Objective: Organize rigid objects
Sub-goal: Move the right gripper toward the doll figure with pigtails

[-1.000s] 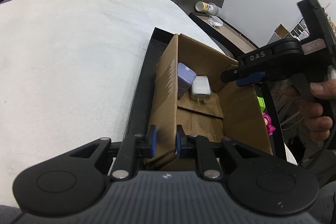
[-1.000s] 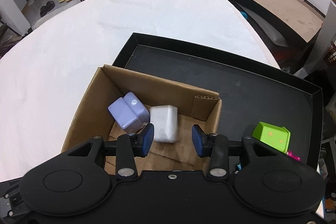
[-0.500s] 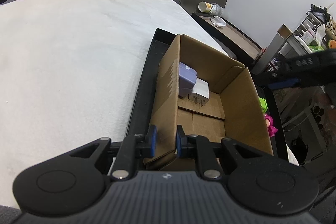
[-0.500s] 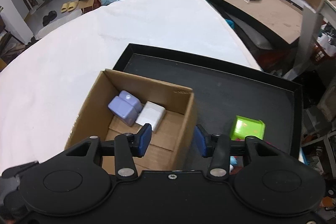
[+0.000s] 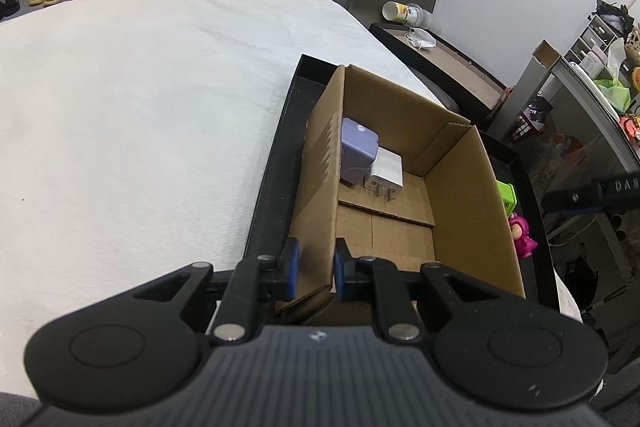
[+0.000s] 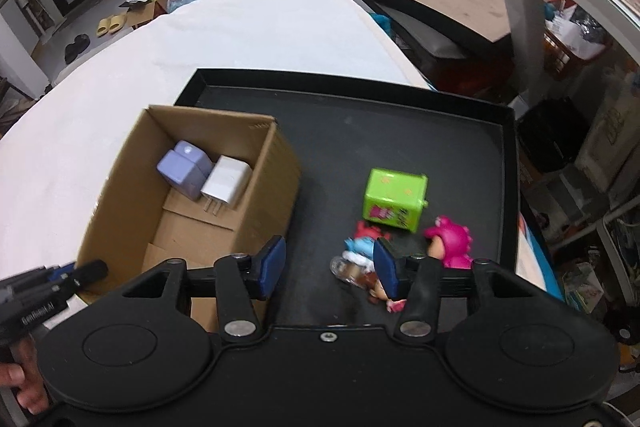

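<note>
We are clenching the left tongs [image 5: 314,269] on the cardboard box [image 5: 400,187] wall; right tongs [image 6: 327,269], empty and opening above the figurines [image 6: 360,259], are risking scattering them.

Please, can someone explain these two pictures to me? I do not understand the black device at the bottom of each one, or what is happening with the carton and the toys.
No robot here: a person holds a hand-operated claw in each hand, and each claw carries a camera looking along its fingers. In the left camera's picture, the left claw is shut on the side wall of the cardboard box, steadying it. In the right camera's picture, the right claw holds nothing; its jaws are opening above the black tray, which lies on a white cloth. Inside the box lie a purple charger and a white charger. Beside it, in the tray, are a green cube toy, a pink figurine and a blue figurine.
</note>
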